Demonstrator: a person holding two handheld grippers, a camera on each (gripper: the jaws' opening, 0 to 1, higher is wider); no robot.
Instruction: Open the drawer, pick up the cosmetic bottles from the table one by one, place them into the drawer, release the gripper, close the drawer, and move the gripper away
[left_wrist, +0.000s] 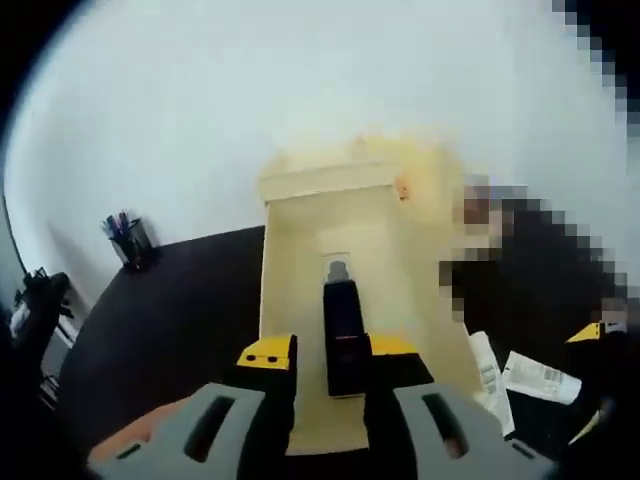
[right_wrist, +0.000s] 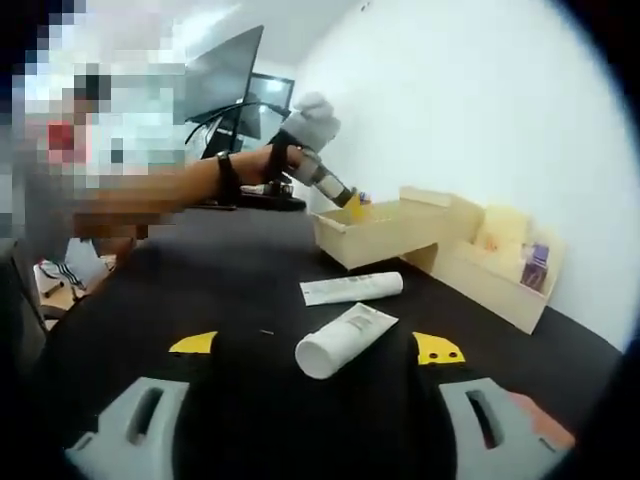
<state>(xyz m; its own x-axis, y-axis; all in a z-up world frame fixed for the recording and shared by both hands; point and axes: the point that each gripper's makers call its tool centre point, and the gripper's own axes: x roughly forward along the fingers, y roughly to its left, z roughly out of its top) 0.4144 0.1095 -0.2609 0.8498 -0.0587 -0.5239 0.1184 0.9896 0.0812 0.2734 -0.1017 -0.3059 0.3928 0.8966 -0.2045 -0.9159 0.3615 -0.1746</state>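
1. the left gripper (left_wrist: 332, 372) is pinched on a dark cosmetic bottle (left_wrist: 342, 335), held over the open wooden drawer (left_wrist: 330, 260); in the right gripper view the left gripper (right_wrist: 352, 205) is seen at the far drawer (right_wrist: 385, 235).
2. the right gripper (right_wrist: 318, 350) is seen spread wide above the black table (right_wrist: 200, 280), with nothing between its jaws.
3. two white tubes are left on the table: the near tube (right_wrist: 345, 340) and the far tube (right_wrist: 352, 288), both lying flat just beside each other, nearer than the drawer.
4. a mishap is judged possible if the bottle is released from too high: it could topple or strike the drawer wall.
5. the drawer could be jammed on closing if the bottle is left standing tall.
6. a pen cup (left_wrist: 128, 240) stands well to the left; a wooden organiser (right_wrist: 500, 270) sits right of the drawer, apart from the path.
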